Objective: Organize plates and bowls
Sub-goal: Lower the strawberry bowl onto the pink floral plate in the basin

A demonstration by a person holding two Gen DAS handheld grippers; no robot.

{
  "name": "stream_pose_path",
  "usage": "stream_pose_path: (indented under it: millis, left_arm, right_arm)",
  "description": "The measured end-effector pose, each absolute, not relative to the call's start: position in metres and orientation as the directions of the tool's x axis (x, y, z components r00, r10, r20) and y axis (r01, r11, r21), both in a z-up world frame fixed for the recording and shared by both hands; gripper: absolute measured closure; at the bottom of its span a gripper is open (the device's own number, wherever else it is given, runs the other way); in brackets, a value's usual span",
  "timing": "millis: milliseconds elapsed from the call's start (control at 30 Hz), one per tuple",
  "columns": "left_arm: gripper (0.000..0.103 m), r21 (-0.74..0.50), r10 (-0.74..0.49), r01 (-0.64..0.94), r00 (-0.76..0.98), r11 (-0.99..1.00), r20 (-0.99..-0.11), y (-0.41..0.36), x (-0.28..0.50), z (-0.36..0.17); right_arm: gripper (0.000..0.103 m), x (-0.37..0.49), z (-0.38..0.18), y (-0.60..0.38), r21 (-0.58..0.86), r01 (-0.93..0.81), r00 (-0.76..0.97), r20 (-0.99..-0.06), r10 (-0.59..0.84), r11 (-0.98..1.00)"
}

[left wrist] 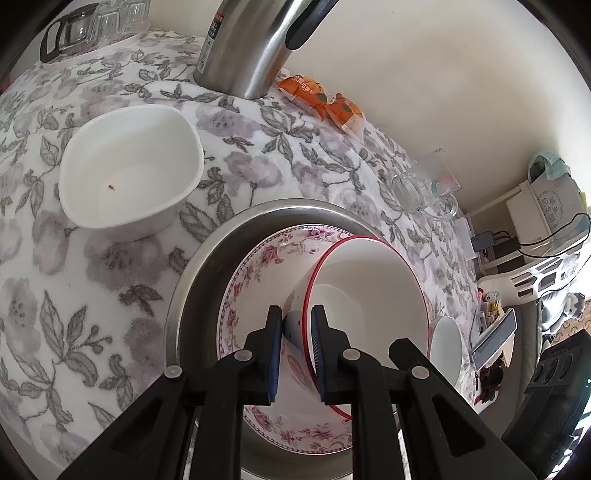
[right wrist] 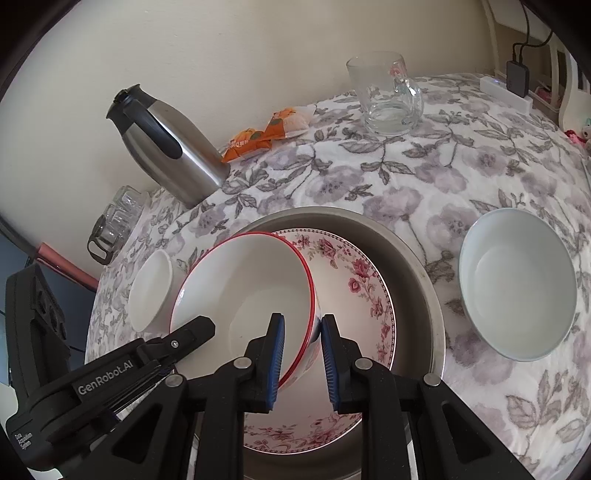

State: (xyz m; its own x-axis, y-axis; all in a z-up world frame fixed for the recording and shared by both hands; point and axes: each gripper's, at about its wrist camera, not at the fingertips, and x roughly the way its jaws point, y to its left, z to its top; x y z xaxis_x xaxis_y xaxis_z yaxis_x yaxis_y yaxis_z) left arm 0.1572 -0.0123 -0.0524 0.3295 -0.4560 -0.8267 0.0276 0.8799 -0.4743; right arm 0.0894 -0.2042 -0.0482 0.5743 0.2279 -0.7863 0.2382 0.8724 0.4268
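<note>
A red-rimmed white bowl [left wrist: 373,291] [right wrist: 247,288] is held tilted over a floral plate [left wrist: 258,266] [right wrist: 354,280] that lies in a steel basin [left wrist: 207,254] [right wrist: 417,266]. My left gripper [left wrist: 297,314] is shut on the bowl's rim, one finger inside, one outside. My right gripper [right wrist: 303,321] straddles the opposite rim; its left finger touches the inside, its right finger stands a little off the outer wall. A square white bowl [left wrist: 129,173] [right wrist: 151,291] sits left of the basin. A round pale bowl [right wrist: 517,284] [left wrist: 447,343] sits to its right.
A steel thermos jug [left wrist: 251,44] [right wrist: 170,144] stands at the back. Orange snack packets [left wrist: 321,99] [right wrist: 266,136] lie by the wall. A glass mug [right wrist: 388,99] [left wrist: 424,184] stands at the back right. Glassware [left wrist: 99,26] [right wrist: 114,221] sits at the far left.
</note>
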Motion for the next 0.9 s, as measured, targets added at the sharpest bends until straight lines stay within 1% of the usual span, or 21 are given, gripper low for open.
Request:
stream_pose_path:
  millis: [733,900]
  left_arm:
    - [0.088,-0.494,-0.470,0.013,0.330,0.869,-0.818,-0.0094,0.1575,-0.0533]
    - [0.088,-0.502,-0.475,0.019,0.354,0.865,-0.805,-0.0059,0.1566,-0.0449]
  right_arm:
    - [0.081,0.0871,-0.0463,-0.2073,0.446,0.226,0.588,-0.771,0.244,0.866]
    - [0.081,0.0853,-0.0418,-0.2094,0.445,0.226,0.594,-0.768,0.240,0.866]
